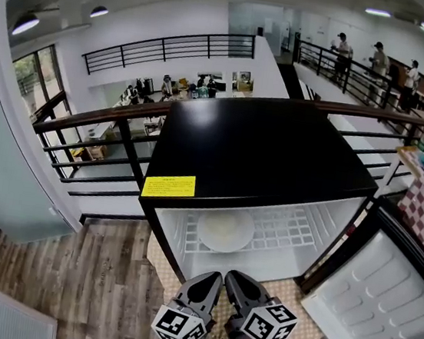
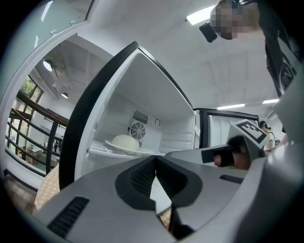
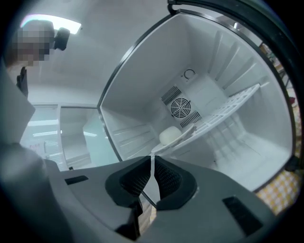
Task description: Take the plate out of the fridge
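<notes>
Yellow label (image 1: 169,185) on the fridge (image 1: 261,148) top's front edge, ahead-left of the fingers, print unreadable, left gripper (image 1: 212,277) clenched on nothing, plate (image 1: 225,230) on the wire shelf (image 1: 293,228) dead ahead of both tips, open room between, right gripper (image 1: 235,276) clenched, empty, door (image 1: 378,291) swung wide to their right.

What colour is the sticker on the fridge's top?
Yellow. The sticker shows best in the head view, at the top's front left corner.
</notes>
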The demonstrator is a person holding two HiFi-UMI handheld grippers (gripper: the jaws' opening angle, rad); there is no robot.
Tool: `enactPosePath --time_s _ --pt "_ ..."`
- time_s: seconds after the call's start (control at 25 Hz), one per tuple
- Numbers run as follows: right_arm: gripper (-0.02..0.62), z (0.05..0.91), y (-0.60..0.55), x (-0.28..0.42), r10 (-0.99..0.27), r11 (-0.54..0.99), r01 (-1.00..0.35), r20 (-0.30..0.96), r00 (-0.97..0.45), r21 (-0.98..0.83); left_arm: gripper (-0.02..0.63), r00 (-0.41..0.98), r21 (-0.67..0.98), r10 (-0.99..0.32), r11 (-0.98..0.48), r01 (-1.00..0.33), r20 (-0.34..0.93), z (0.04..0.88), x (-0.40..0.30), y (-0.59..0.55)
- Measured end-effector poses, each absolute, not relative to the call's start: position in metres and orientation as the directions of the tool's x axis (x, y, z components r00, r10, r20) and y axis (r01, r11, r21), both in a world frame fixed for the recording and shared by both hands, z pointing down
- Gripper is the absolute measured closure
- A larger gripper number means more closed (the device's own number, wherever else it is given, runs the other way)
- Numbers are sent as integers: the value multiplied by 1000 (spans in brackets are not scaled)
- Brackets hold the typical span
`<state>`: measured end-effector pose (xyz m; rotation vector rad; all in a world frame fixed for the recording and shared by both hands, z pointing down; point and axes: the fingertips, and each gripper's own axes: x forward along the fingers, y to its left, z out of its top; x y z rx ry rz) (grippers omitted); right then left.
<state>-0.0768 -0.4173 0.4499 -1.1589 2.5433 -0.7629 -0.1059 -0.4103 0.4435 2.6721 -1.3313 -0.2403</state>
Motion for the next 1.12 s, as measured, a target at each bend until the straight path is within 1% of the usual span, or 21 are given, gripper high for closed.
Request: enactPosePath --time_s 0.08,0.36,0.56,0.6,0.64,0.68,0.92,1.08,1.12 --pt "552 451 -425 -75 -770 512 -615 -3 -638 -599 598 605 201 -792 -607 -769 -79 444 -105 -415" --pt "551 455 -442 -77 -789 458 -604 14 -614 -652 598 631 203 -772 -632 -748 -78 449 -105 -425" --pt "548 457 -451 -83 -782 424 -546 12 -623 -723 597 628 200 -774 -631 -750 -86 447 -111 -431" --pt "534 457 -453 -84 -782 412 -530 11 -623 -742 597 626 200 -775 -629 -751 -87 447 -112 -432" --pt "497 456 -455 -85 -783 399 -513 9 -622 -760 598 626 200 -775 -629 -752 -87 447 -112 -432" --pt "478 455 -457 -85 -785 387 -498 6 -619 -776 597 626 199 -775 -629 -752 -86 448 -112 -433" --pt "425 448 -472 -83 -810 317 -417 -15 -586 -852 598 626 191 -775 -629 -754 -82 451 -116 -432" --pt "410 451 -477 -84 -828 231 -369 17 -560 -900 597 618 198 -782 -621 -758 -83 452 -121 -431" --pt "396 453 -479 -85 -832 204 -348 25 -554 -915 598 617 201 -783 -619 -759 -84 452 -122 -431"
